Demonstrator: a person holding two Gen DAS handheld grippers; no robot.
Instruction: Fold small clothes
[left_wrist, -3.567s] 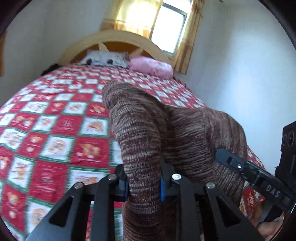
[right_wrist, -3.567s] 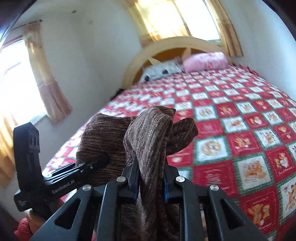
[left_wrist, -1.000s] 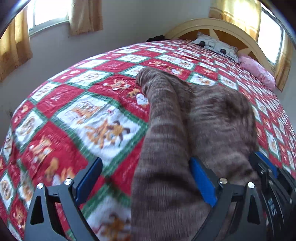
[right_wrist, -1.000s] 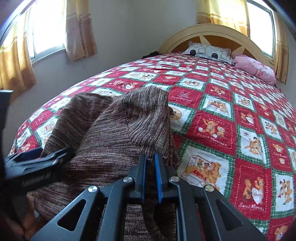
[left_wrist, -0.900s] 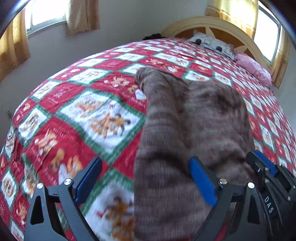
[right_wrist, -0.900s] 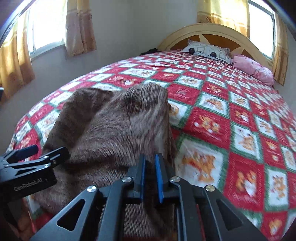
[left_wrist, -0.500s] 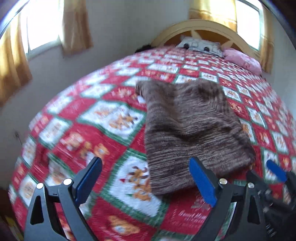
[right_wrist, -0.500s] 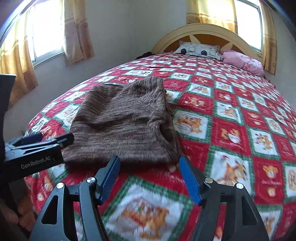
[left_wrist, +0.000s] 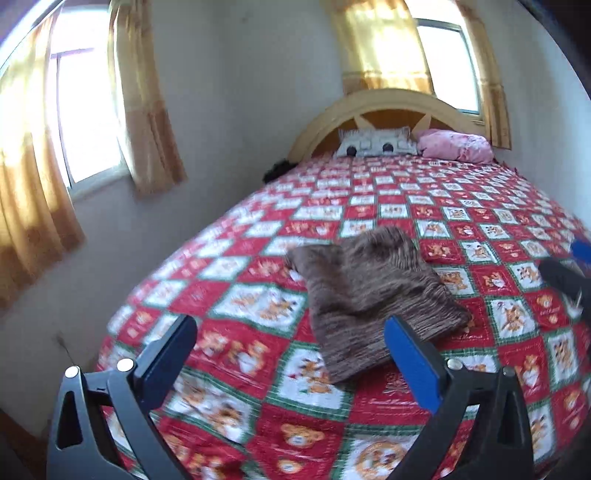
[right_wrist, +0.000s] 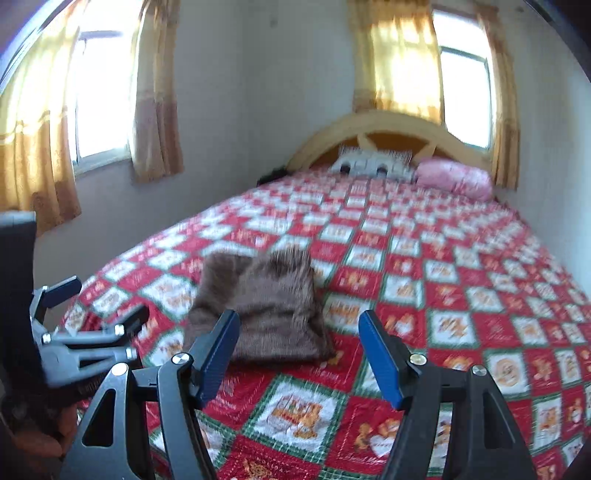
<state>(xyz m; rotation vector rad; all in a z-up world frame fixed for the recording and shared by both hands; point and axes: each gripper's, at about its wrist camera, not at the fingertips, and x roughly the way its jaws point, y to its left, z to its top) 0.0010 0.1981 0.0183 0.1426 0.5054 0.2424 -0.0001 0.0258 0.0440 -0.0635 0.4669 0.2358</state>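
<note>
The folded brown knit garment (left_wrist: 373, 295) lies flat on the bed's red checked quilt (left_wrist: 480, 206), near its foot, while the left claw (left_wrist: 291, 354) and right claw (right_wrist: 299, 354) hover spread wide, holding nothing.

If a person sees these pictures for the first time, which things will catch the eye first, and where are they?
First comes the red checked teddy-bear bedspread, which covers the whole bed. On it, near the foot end, lies a folded brown knit garment, touched by neither tool. In the foreground the left hand-held gripper and the right hand-held gripper are both open and empty, while a pink pillow lies by the arched wooden headboard.
</note>
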